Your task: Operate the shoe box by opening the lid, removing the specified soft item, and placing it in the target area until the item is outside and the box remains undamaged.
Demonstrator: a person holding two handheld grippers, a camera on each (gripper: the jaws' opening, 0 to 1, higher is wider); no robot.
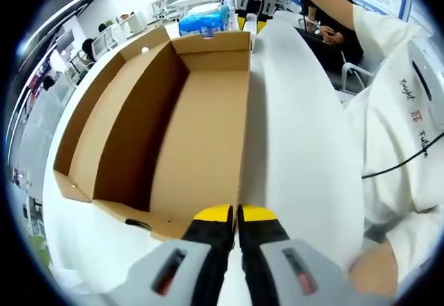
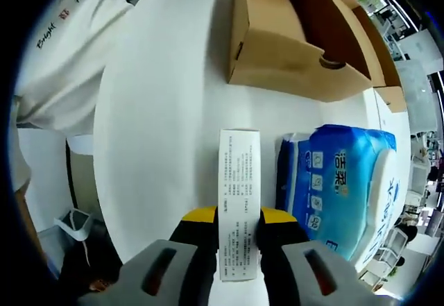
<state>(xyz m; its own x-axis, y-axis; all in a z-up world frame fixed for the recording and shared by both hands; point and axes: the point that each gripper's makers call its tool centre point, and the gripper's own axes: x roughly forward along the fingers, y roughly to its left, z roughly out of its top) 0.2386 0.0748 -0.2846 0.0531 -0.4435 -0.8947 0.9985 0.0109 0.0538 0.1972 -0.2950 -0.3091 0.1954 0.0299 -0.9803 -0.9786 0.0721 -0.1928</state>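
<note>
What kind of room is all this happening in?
Probably an open-plan office or lab: office chairs stand at rows of desks behind the white table, and seated people work nearby.

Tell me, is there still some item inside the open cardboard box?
No: in the left gripper view the cardboard box stands open and its brown floor is bare.

The left gripper view sat low and close at one short end of the open cardboard box (image 1: 173, 132), looking along its length across the white table (image 1: 298, 132) toward the blue tissue pack (image 1: 201, 23) at the far end. The right gripper view looked from the opposite side, down over a white carton (image 2: 238, 195) and that same tissue pack (image 2: 340, 188) toward the box (image 2: 298, 35). Both views shared the box, the pack, the tabletop and the person's white shirt (image 1: 409, 112).
</note>
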